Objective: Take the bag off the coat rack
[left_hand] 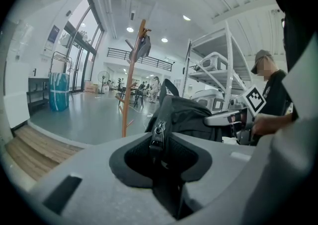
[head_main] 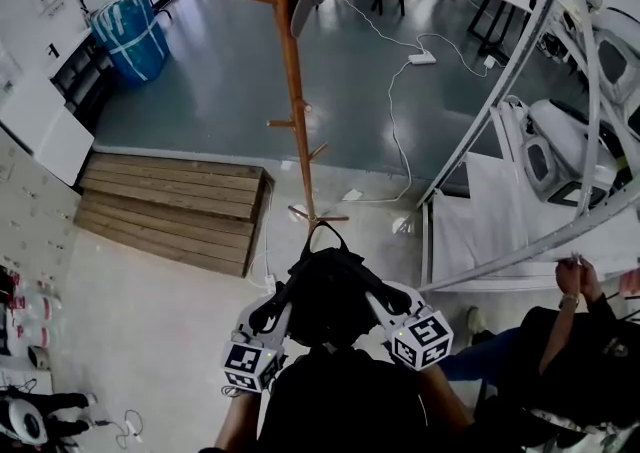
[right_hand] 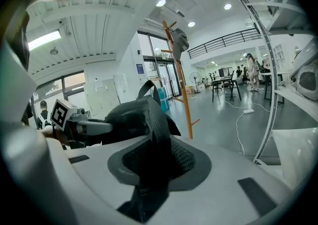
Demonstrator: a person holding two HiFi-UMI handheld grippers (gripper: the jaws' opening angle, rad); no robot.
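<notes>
Left gripper (left_hand: pixel 159 143): fingers narrow, gripping black fabric bag (left_hand: pixel 188 117).
Right gripper (right_hand: pixel 154 154): fingers narrow, same bag.
Wooden coat rack (head_main: pixel 292 81): apart from bag.

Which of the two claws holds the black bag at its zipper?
The left claw: the zipper pull of the black bag sits between its jaws. The right claw pinches a fabric edge, with no zipper pull showing there.

Head camera looks down; gripper views share the coat rack (left_hand: pixel 128 95).
</notes>
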